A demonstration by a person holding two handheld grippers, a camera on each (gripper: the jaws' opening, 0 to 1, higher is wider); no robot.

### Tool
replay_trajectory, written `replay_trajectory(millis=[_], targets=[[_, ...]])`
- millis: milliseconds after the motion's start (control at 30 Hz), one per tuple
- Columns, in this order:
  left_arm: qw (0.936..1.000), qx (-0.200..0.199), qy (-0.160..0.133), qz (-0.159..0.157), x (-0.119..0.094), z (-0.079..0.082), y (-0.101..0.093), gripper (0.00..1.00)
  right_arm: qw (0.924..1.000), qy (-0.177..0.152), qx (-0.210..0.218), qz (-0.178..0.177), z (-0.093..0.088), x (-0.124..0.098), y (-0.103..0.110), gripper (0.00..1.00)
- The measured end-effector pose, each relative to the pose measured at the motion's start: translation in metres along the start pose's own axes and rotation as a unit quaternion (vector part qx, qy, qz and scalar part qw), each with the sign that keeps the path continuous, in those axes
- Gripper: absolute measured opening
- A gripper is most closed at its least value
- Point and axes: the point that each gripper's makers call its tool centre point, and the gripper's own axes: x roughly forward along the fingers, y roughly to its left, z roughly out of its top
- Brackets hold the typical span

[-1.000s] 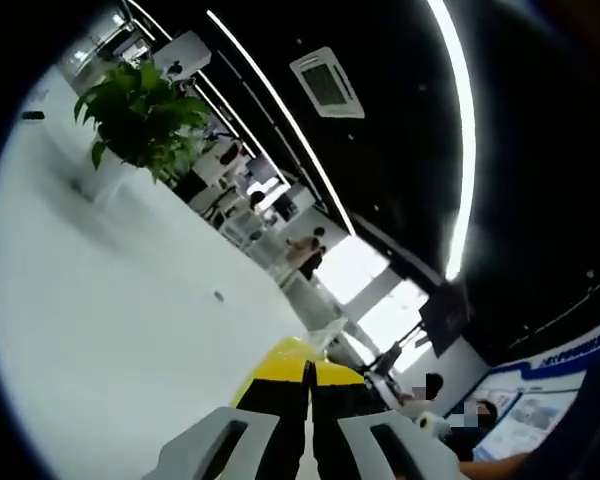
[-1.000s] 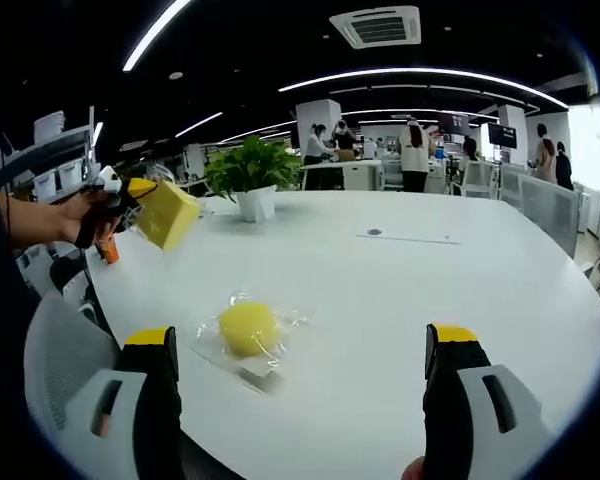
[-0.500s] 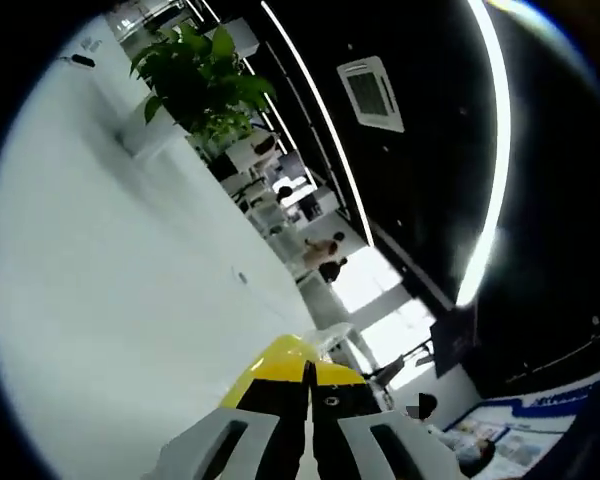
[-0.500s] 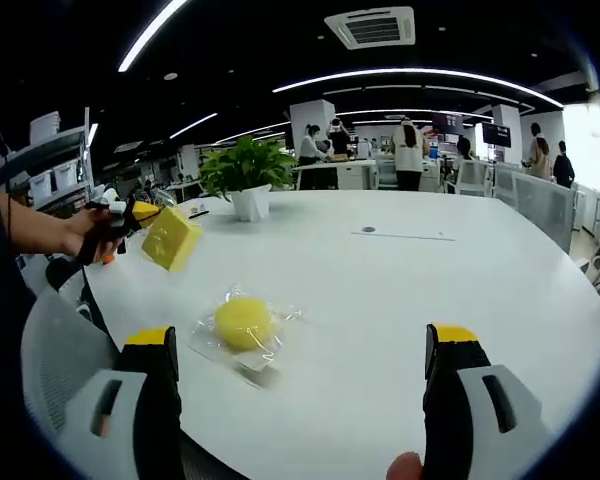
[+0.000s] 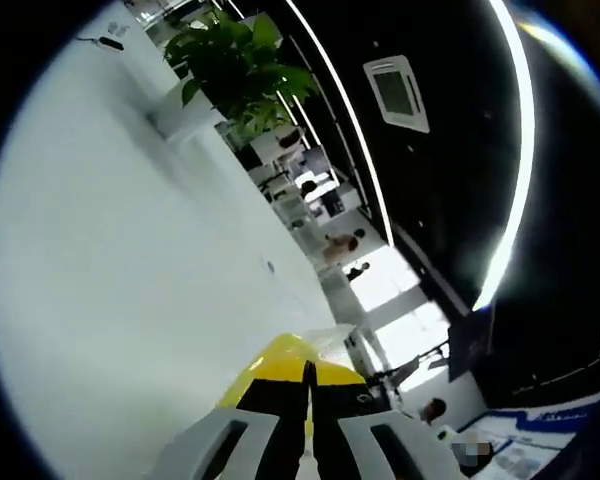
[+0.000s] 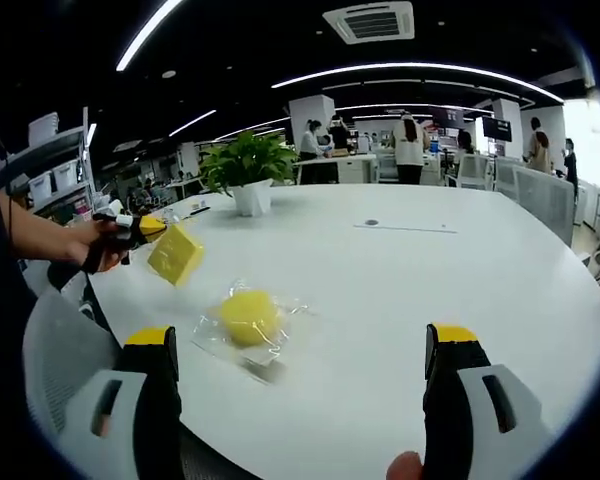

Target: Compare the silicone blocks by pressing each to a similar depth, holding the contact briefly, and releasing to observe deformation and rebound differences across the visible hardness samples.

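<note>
- In the right gripper view, the left tool is held above the desk's left edge, jaws closed on a yellow block that hangs tilted, clear of the surface.
- Just right of it, a round yellow sample lies in its clear wrapper on the desk, between the 2 tools.
- The right tool hovers near the desk with jaws wide apart, gripping nothing.
- In the left gripper view, the left tool's jaws meet over the block.
- To press fairly, I would lay the block flat beside the round sample, then push each squarely from above to a matched depth, pause, and lift straight off.
</note>
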Motion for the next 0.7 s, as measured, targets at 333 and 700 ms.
replay_trajectory(millis=[333,700], targets=[[0.9991,0.005,0.003,0.041,-0.004,-0.001,0.035,0.0,0.9999,0.006,0.012,0.001,-0.005,-0.002,0.003,0.96],[0.9941,0.046,0.003,0.098,-0.007,0.004,0.072,0.0,0.9997,0.023,0.012,0.0,-0.008,-0.002,0.002,0.96]])
